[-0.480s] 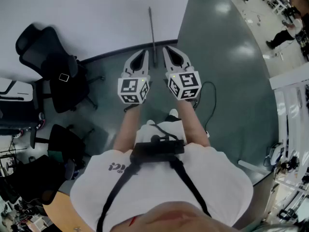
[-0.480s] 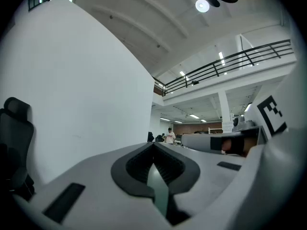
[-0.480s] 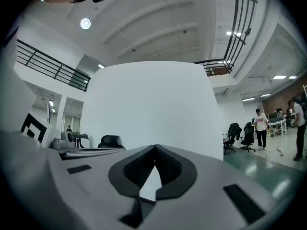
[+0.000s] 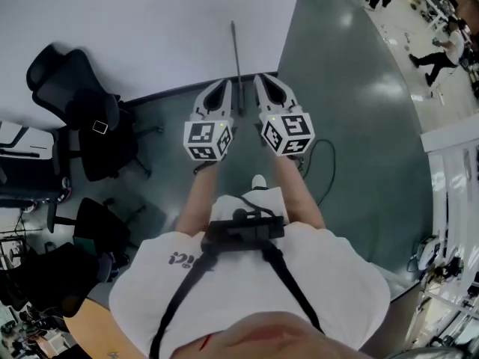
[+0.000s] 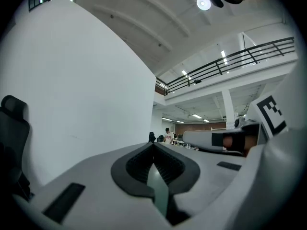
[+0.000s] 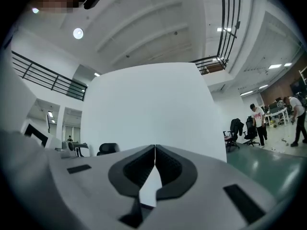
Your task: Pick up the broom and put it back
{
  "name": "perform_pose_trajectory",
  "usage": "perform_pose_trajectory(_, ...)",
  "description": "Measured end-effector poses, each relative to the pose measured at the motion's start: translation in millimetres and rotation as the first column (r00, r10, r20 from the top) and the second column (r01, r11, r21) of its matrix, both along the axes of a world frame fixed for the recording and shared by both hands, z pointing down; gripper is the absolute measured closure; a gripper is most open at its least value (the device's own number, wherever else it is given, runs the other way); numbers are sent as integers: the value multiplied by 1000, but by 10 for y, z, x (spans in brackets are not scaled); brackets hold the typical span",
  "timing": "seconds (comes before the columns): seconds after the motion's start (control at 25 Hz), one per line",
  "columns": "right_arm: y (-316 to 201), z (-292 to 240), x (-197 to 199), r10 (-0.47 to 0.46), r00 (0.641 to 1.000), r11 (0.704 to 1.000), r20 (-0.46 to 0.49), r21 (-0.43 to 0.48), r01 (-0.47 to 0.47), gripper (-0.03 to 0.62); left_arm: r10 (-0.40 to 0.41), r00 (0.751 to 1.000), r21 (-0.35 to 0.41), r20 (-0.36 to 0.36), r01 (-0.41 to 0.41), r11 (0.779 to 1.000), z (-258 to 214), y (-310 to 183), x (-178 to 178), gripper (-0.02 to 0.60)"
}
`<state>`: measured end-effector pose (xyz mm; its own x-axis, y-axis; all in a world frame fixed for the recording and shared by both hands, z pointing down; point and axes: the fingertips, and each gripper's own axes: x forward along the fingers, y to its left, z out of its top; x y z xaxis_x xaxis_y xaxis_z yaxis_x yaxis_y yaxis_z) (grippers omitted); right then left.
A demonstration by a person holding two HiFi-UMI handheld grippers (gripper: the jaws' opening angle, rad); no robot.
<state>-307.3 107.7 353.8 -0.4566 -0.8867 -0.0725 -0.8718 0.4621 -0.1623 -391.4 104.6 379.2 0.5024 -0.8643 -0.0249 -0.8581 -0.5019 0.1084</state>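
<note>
A thin grey pole [image 4: 236, 54], which looks like the broom's handle, stands against the white wall [image 4: 150, 28]. Its lower end is hidden between my two grippers. In the head view my left gripper [image 4: 222, 85] is just left of the pole and my right gripper [image 4: 261, 79] just right of it. Both point level at the wall, and neither touches the pole. In the left gripper view the left gripper [image 5: 153, 145] has its jaws closed together with nothing between them. The right gripper [image 6: 155, 148] is likewise shut and empty, facing the wall's end.
Black office chairs [image 4: 78, 107] stand at the left by the wall. A black cable [image 4: 326, 149] loops on the green floor [image 4: 352, 88] to the right. People [image 4: 438, 47] walk far off at the upper right. White railings [image 4: 449, 170] line the right edge.
Both grippers stay side by side at the pole, still shut. The head view has shifted slightly, and the person's feet have moved under the arms.
</note>
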Motion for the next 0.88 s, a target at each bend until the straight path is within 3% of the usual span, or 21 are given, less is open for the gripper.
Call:
perform_pose_trajectory(0.36, -697, -183, 565, -81, 996, 996, 36, 39, 80, 586, -63, 998, 14, 21, 63, 998, -88, -716, 697, 569)
perform_pose_trajectory(0.52, -838, -25, 558, -113, 992, 994, 52, 0, 113, 586, -123, 990, -30, 71, 125, 992, 54, -871, 642, 569)
perform_pose_trajectory(0.88, -1330, 251, 568, -119, 991, 991, 68, -51, 122, 586, -124, 989, -65, 79, 130, 989, 266, -1379, 636, 569)
